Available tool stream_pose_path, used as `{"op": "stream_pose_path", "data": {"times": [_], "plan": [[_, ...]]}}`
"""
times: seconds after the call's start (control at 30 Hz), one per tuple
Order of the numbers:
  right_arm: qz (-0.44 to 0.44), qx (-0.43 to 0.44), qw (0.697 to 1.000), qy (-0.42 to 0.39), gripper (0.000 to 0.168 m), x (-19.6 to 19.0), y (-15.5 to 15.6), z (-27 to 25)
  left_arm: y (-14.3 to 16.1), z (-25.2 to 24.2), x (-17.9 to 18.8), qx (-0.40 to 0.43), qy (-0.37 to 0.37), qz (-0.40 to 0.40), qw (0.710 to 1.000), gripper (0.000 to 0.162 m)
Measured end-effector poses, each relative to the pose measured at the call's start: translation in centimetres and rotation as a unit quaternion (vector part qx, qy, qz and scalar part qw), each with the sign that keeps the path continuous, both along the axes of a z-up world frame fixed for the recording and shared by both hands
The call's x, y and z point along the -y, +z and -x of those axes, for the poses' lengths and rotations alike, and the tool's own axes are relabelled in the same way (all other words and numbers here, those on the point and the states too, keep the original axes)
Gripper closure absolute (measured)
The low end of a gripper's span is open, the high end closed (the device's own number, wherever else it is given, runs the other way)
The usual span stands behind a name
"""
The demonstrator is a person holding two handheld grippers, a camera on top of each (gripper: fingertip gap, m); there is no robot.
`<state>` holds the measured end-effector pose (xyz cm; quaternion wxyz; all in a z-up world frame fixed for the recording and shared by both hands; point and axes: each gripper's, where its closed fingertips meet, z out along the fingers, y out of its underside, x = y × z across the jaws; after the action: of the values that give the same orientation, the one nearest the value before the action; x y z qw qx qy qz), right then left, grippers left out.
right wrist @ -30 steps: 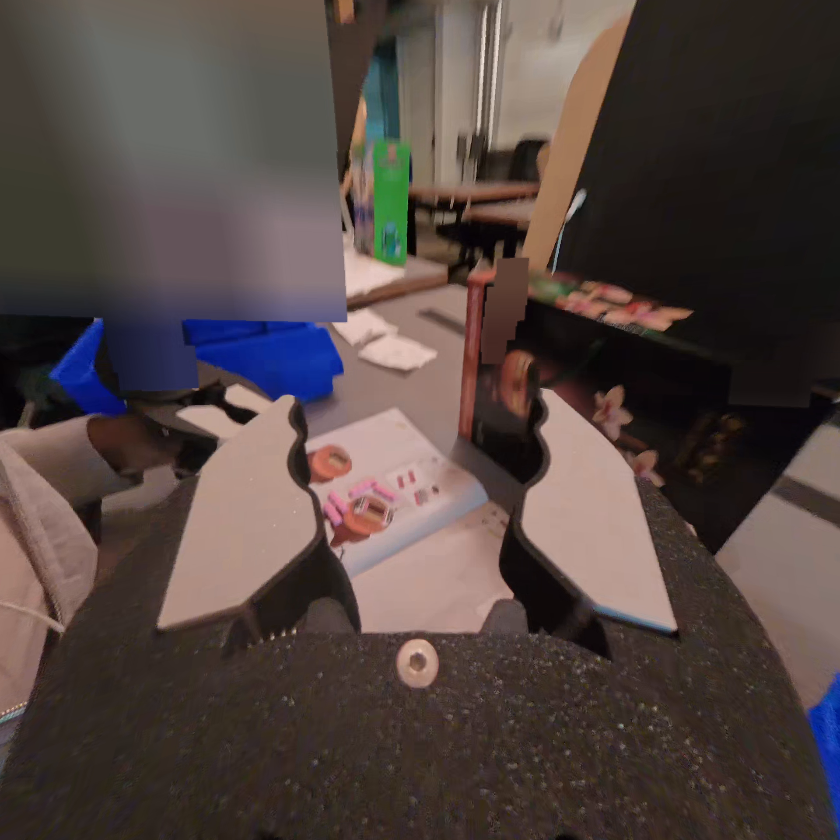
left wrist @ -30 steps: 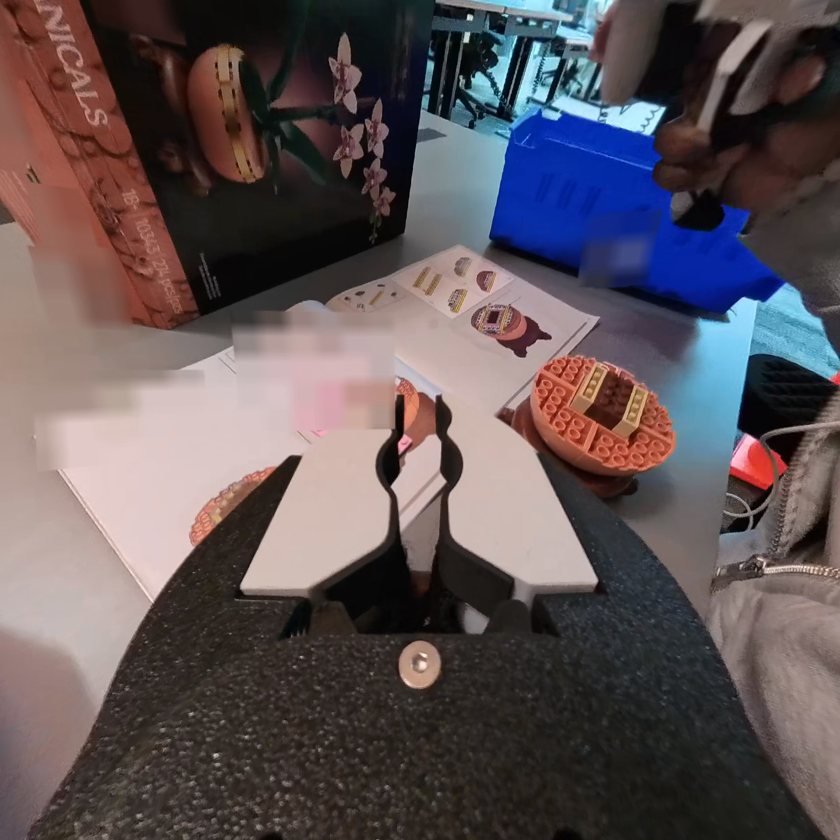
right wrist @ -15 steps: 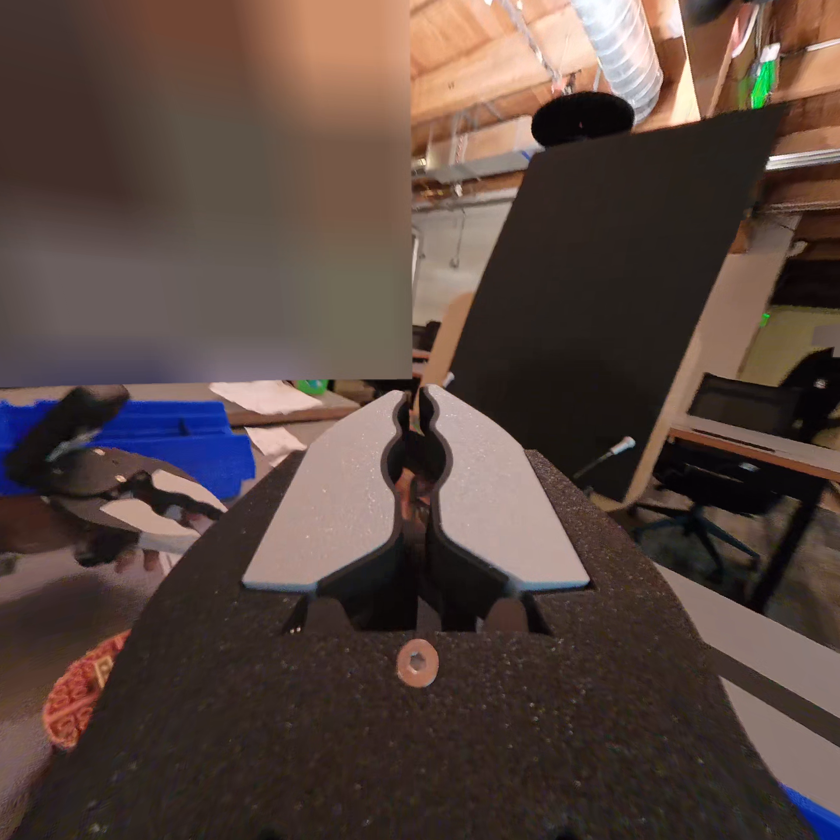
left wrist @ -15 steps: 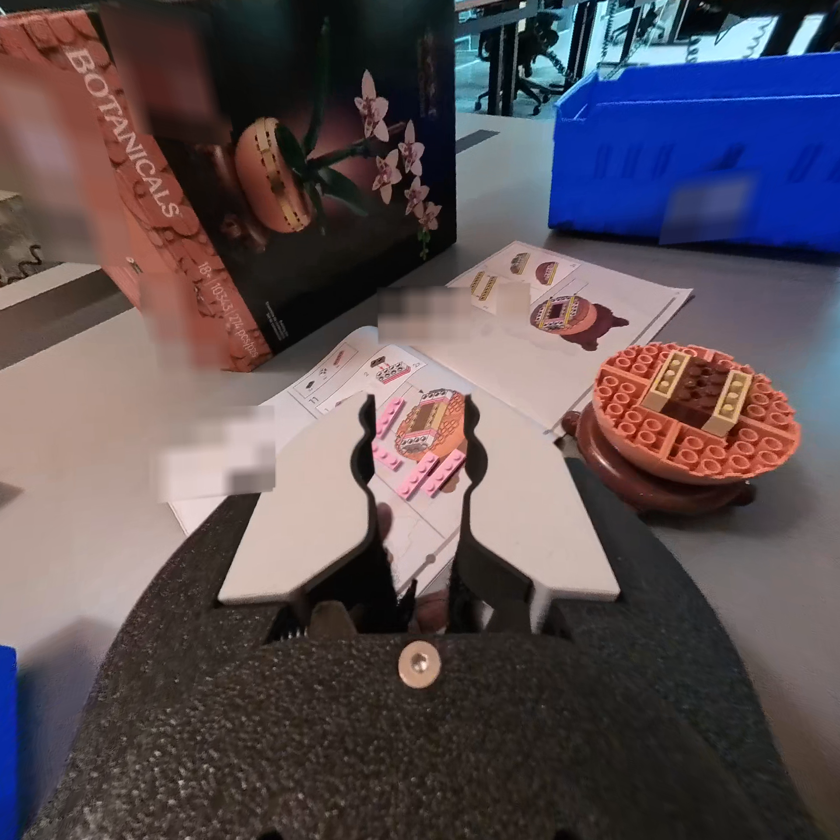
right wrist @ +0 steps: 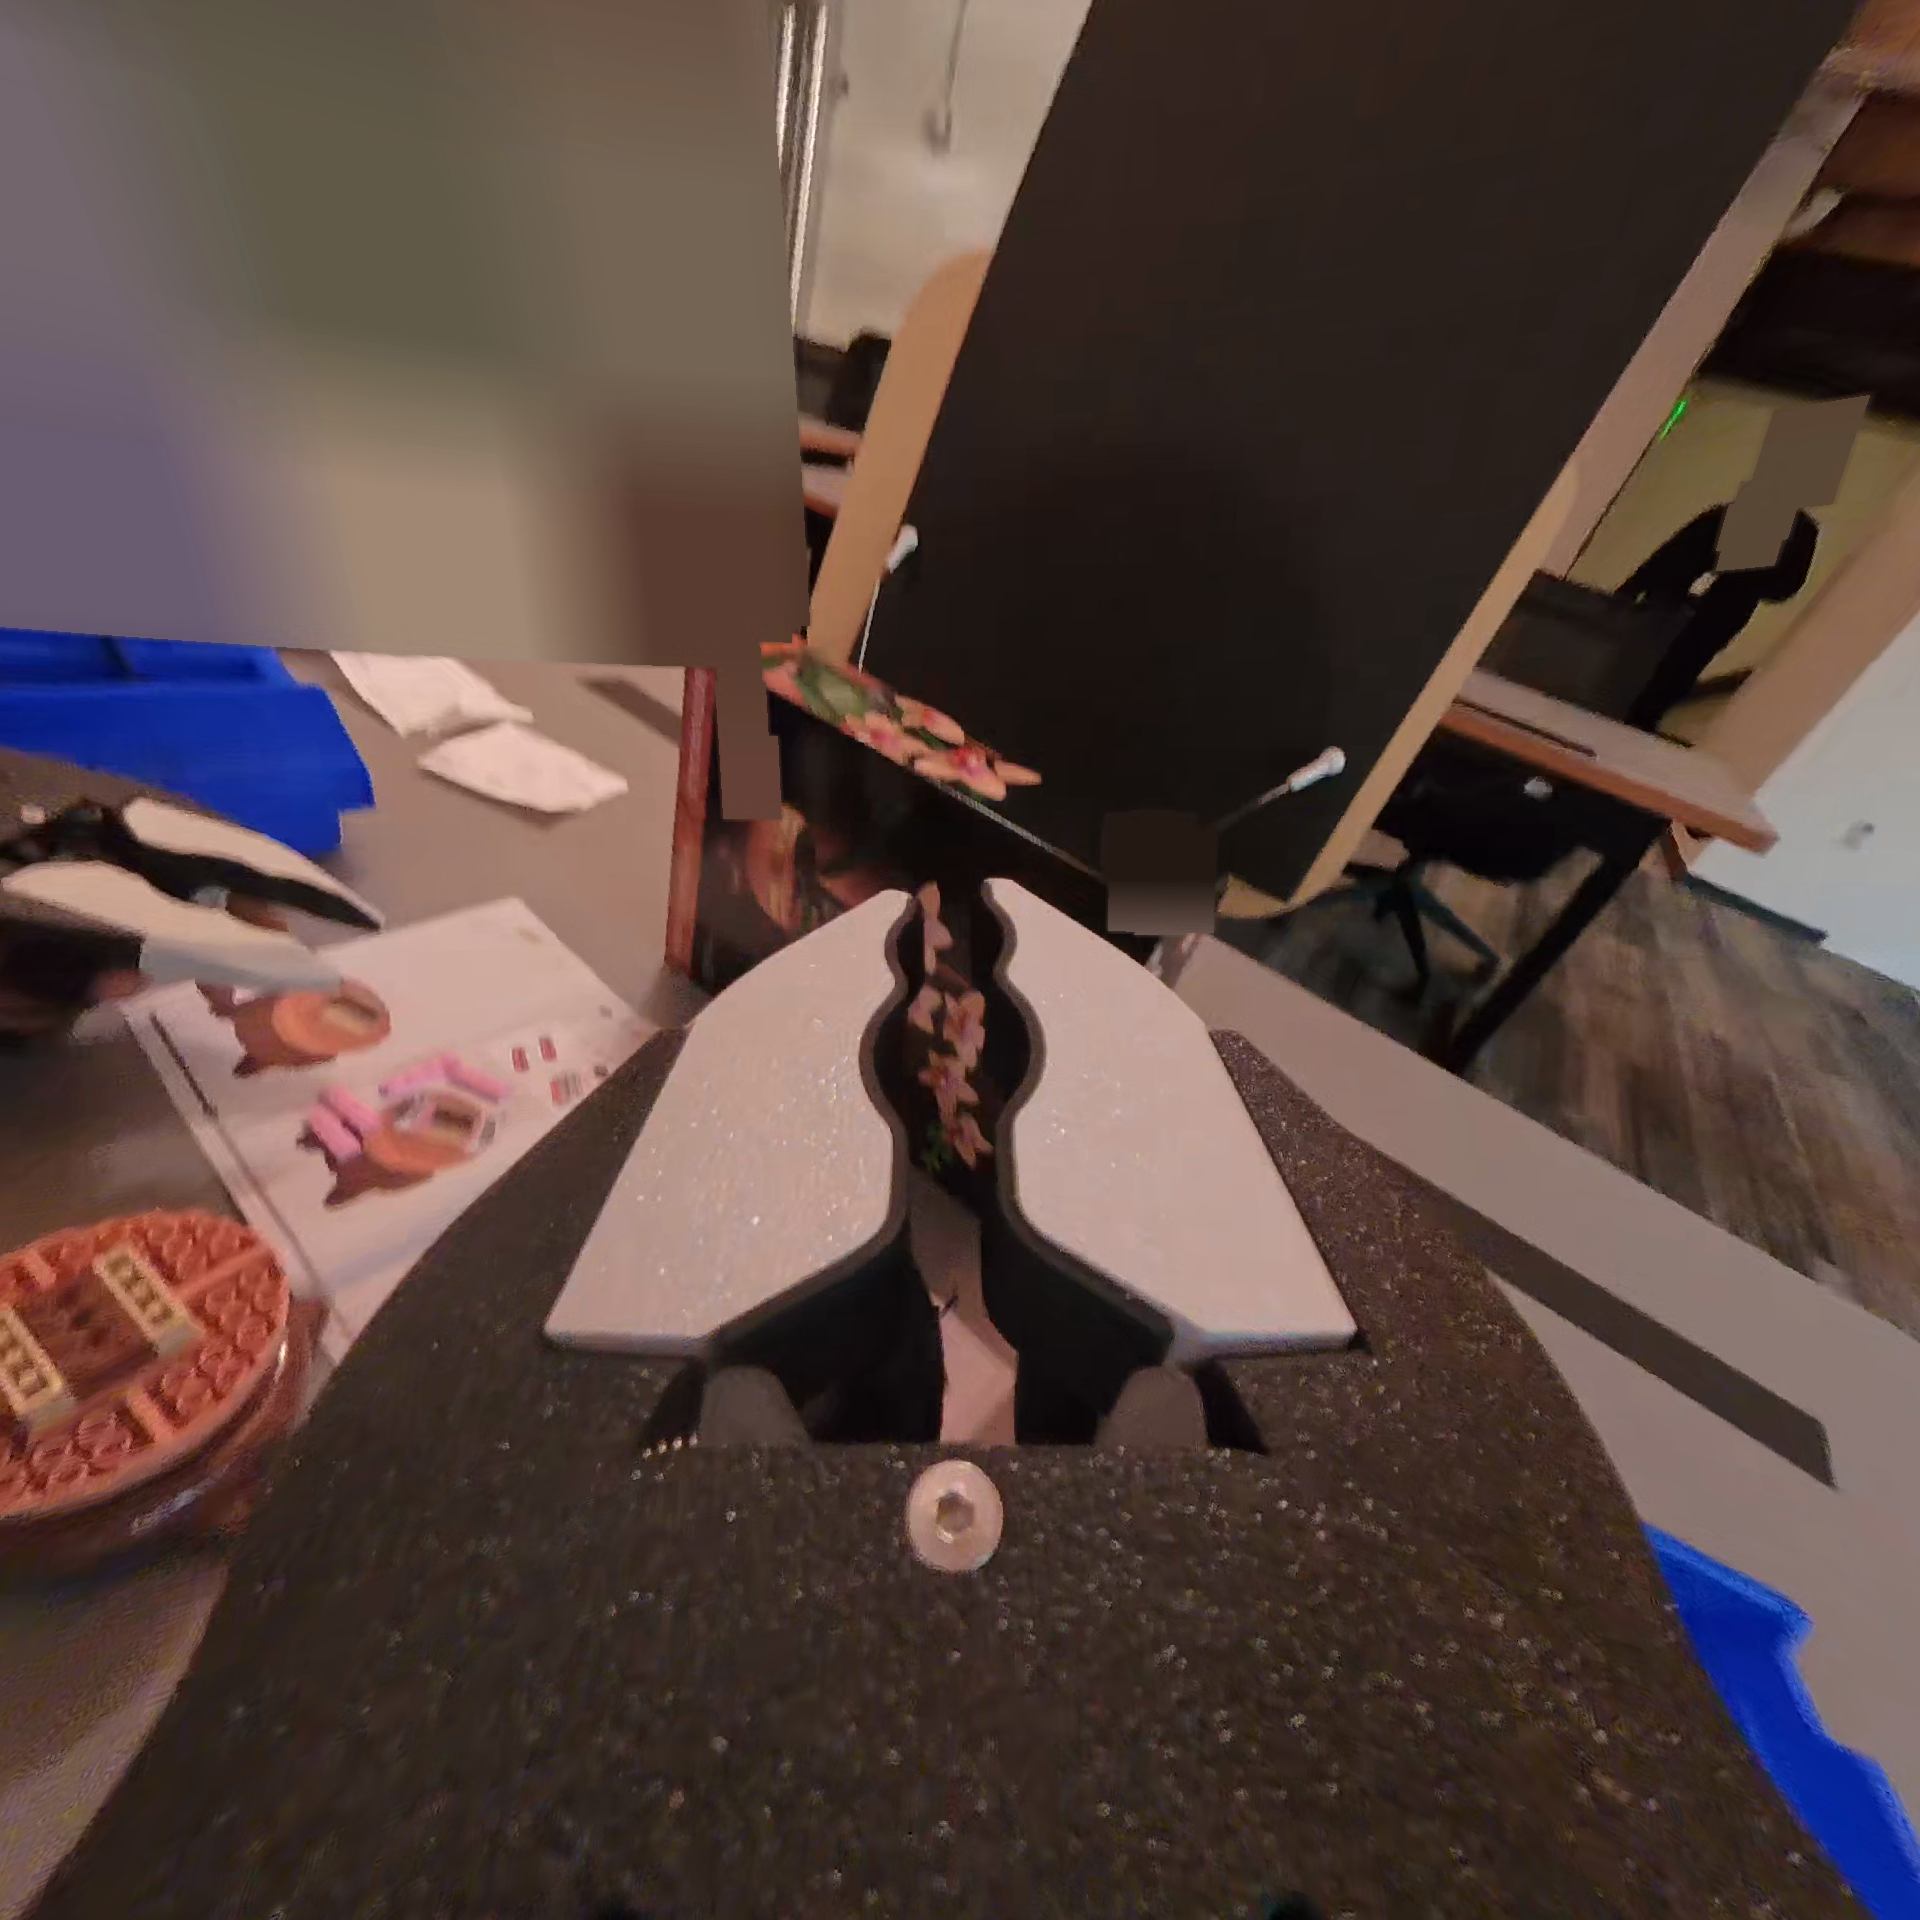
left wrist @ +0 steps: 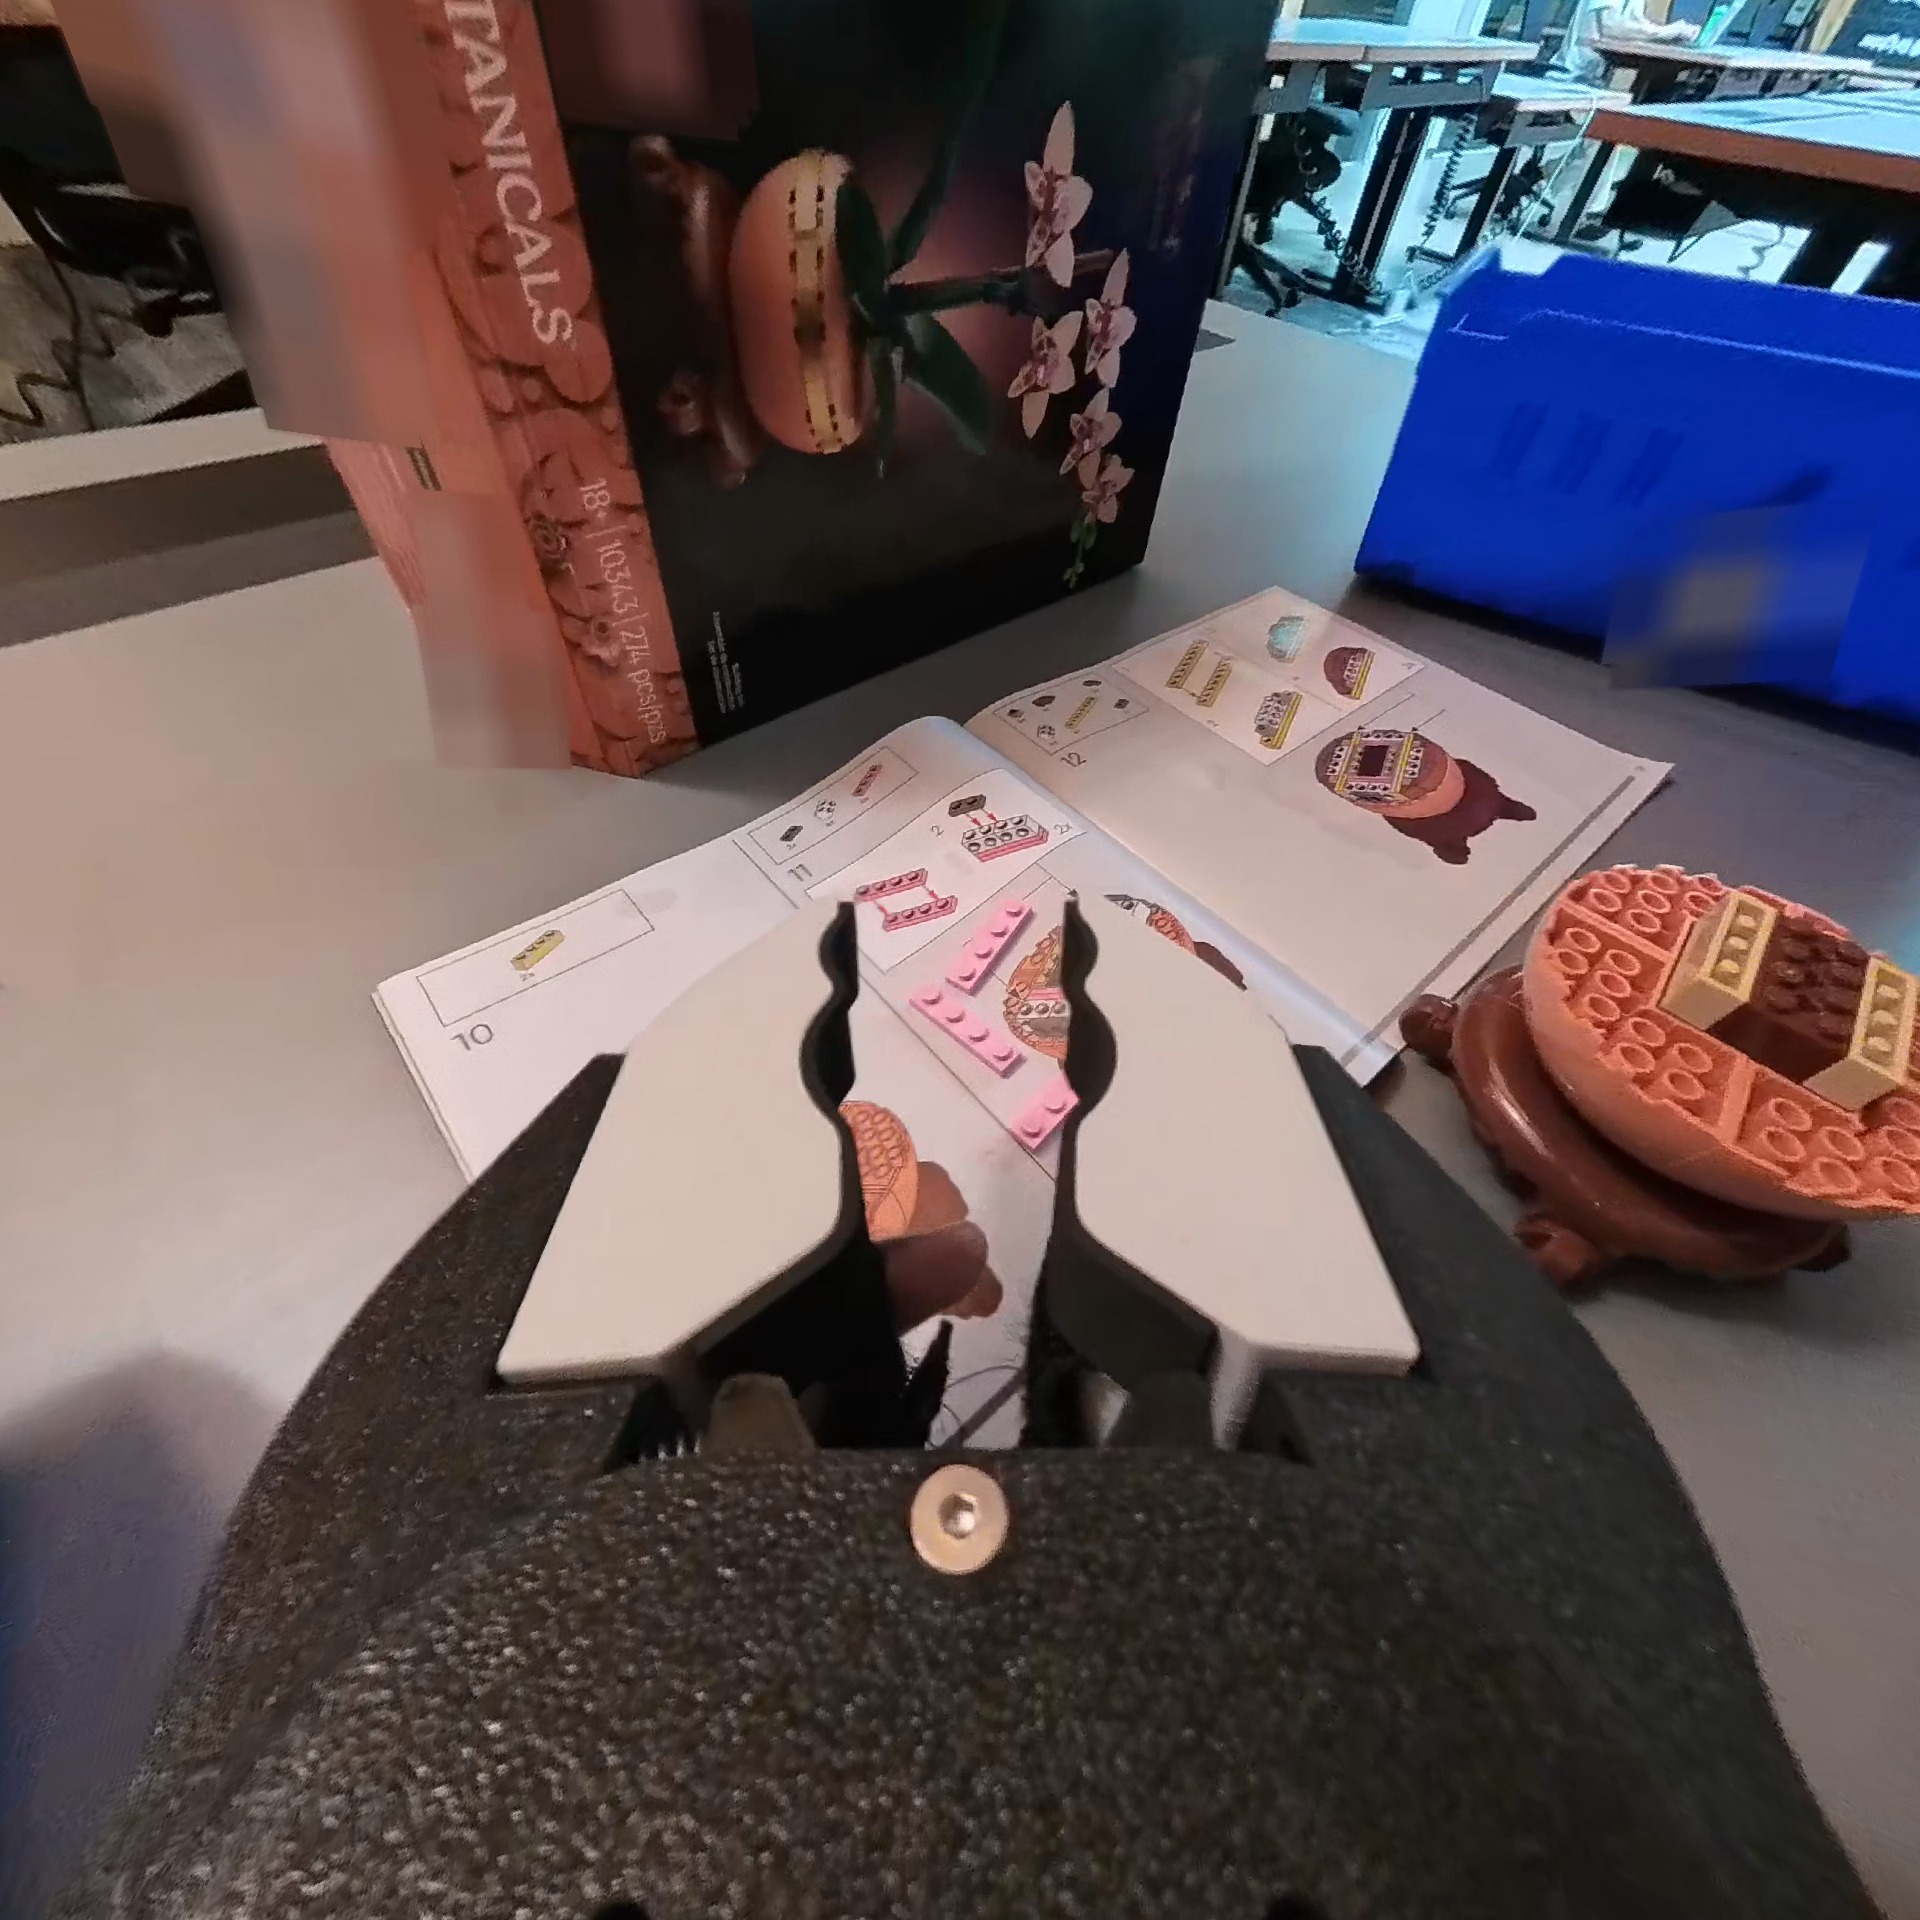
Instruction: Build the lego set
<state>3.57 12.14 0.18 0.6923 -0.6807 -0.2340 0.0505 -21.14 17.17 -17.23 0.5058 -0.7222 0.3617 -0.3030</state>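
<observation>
Pink plates (left wrist: 982, 1003) on booklet (left wrist: 1299, 790), just left of round build (left wrist: 1704, 1049): light, stiff, thin; pinch long edges. Left tool (left wrist: 961, 914) spread, empty. Right tool (right wrist: 951, 896) slightly parted, empty.

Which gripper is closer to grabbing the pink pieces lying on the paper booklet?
Left. The left gripper hangs open right over the flat pink lego plates on the open instruction booklet. The right gripper is nearly closed, empty, and points toward the set's box, away from them.
</observation>
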Motion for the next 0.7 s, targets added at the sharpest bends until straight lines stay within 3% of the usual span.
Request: {"op": "stream_pose_path", "data": {"times": [0.1, 0.27, 0.43, 0.53, 0.7], "plan": [[0.044, 0.019, 0.999, 0.006, 0.163, 1.5, -0.6, -1.5, 0.1, 0.0, -0.3, 0.005, -0.003, 0.008, 1.0, 0.121], [0.098, 0.014, 0.995, 0.002, 0.163, 4.7, -1.0, -5.4, 1.7, -0.5, -1.1, 0.035, 0.004, -0.003, 0.999, 0.148], [0.167, 0.073, 0.981, -0.062, 0.165, 6.3, -3.5, -12.1, 2.7, -2.1, -1.1, 0.029, -0.009, 0.012, 0.999, 0.153], [0.269, 0.113, 0.957, -0.005, 0.161, 6.4, -6.7, -13.9, 3.4, -3.2, -1.0, 0.009, -0.01, 0.004, 1.0, 0.153], [0.367, 0.199, 0.903, 0.103, 0.145, 2.3, -11.6, -16.4, 4.3, -5.4, -0.5, -0.03, -0.006, -0.028, 0.999, 0.152]]}}
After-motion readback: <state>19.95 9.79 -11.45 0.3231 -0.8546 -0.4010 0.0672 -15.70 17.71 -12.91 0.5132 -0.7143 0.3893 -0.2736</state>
